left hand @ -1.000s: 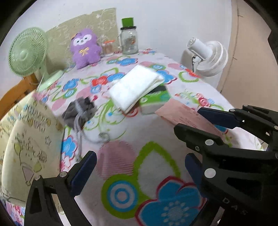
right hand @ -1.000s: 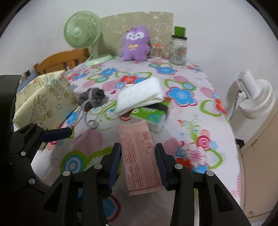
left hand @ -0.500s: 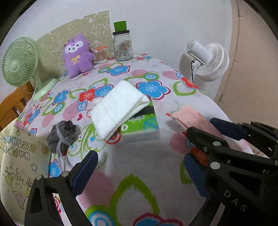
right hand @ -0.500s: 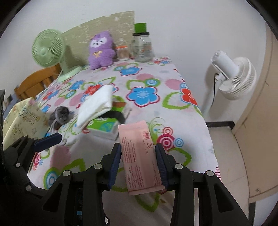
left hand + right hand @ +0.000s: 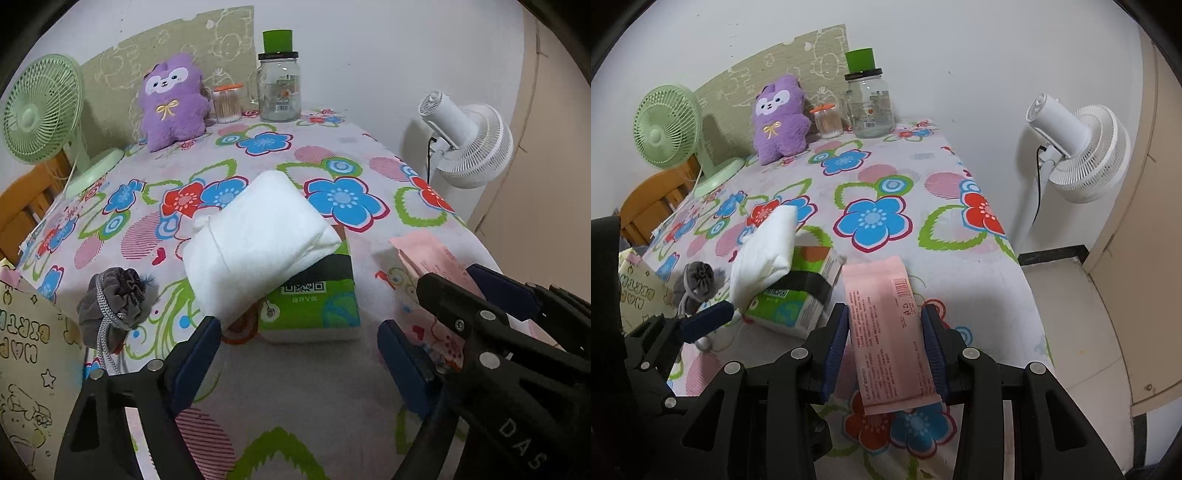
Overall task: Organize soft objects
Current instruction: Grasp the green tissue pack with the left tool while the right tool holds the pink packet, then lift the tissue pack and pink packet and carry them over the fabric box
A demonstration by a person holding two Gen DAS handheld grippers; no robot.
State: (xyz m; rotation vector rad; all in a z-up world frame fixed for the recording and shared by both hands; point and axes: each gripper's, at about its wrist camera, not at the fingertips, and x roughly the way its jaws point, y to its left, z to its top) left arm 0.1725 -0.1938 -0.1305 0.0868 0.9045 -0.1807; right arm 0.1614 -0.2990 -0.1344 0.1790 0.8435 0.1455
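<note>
My right gripper (image 5: 888,345) is shut on a pink flat packet (image 5: 886,325) and holds it above the table's near right part; the packet also shows in the left wrist view (image 5: 424,258). My left gripper (image 5: 295,354) is open and empty, just short of a green tissue pack (image 5: 314,302) with a white folded cloth (image 5: 255,240) lying across it. A grey drawstring pouch (image 5: 114,299) lies to the left. A purple plush toy (image 5: 170,99) sits at the far edge.
A floral tablecloth (image 5: 332,155) covers the table. A green desk fan (image 5: 40,107), a glass jar with green lid (image 5: 279,88) and a small swab jar (image 5: 227,103) stand at the back. A yellow printed bag (image 5: 26,362) is at left. A white floor fan (image 5: 1078,147) stands right of the table.
Both grippers have swung to the right and moved in toward the tissue pack and cloth. The pink packet stayed held in the right gripper. The left gripper stayed open.
</note>
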